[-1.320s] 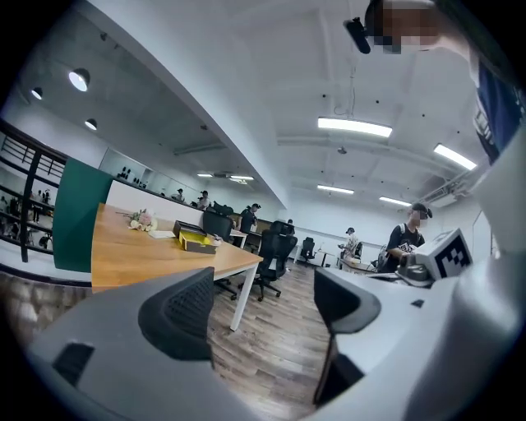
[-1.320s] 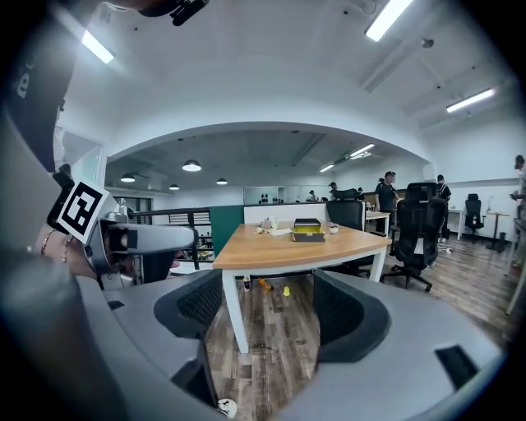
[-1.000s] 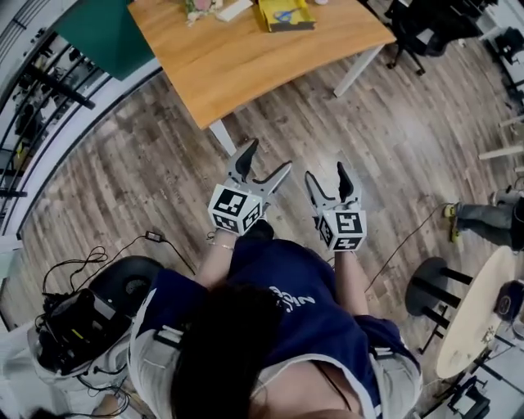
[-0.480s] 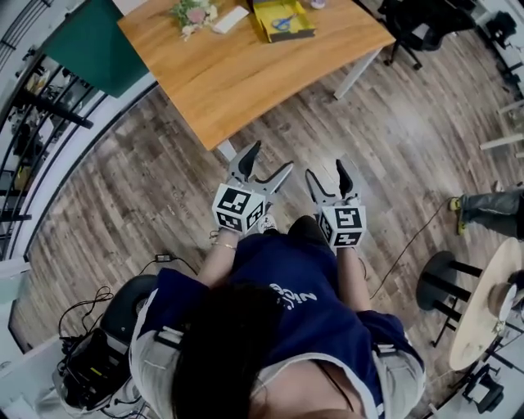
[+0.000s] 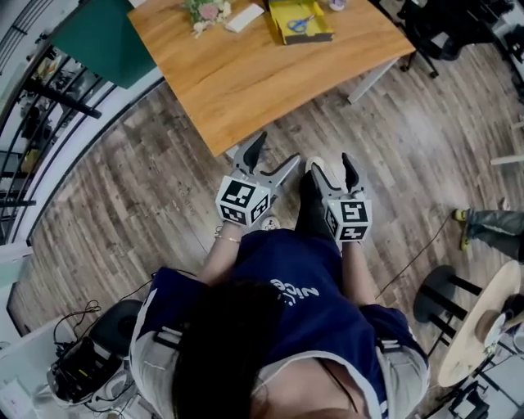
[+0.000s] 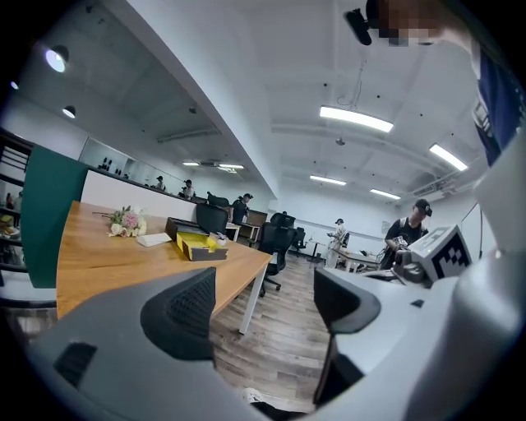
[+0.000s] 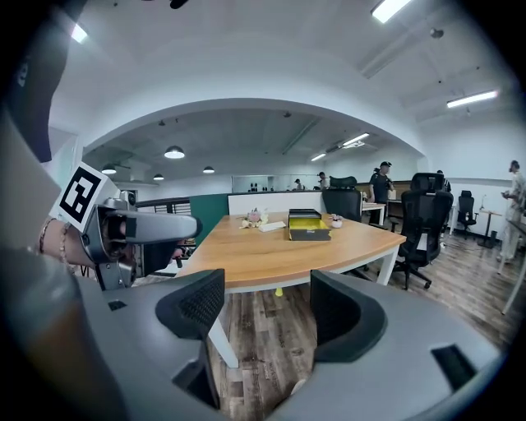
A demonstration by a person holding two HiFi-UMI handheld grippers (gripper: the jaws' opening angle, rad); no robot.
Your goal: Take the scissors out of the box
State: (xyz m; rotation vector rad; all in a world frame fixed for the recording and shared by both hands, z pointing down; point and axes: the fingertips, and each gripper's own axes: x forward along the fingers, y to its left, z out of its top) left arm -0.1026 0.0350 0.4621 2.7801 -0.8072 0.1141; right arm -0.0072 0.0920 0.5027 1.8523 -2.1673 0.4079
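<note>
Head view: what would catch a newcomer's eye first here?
The two open, empty grippers, left gripper and right gripper, are held side by side over the wood floor, short of the table. Next comes the yellow box at the table's far side, with blue-handled scissors lying inside it.

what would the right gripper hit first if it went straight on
Probably the near edge of the wooden table; only bare floor lies between it and the open right gripper. Height is hard to judge.

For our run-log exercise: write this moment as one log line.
left tongs: open, empty | right tongs: open, empty | scissors: in yellow box on table
</note>
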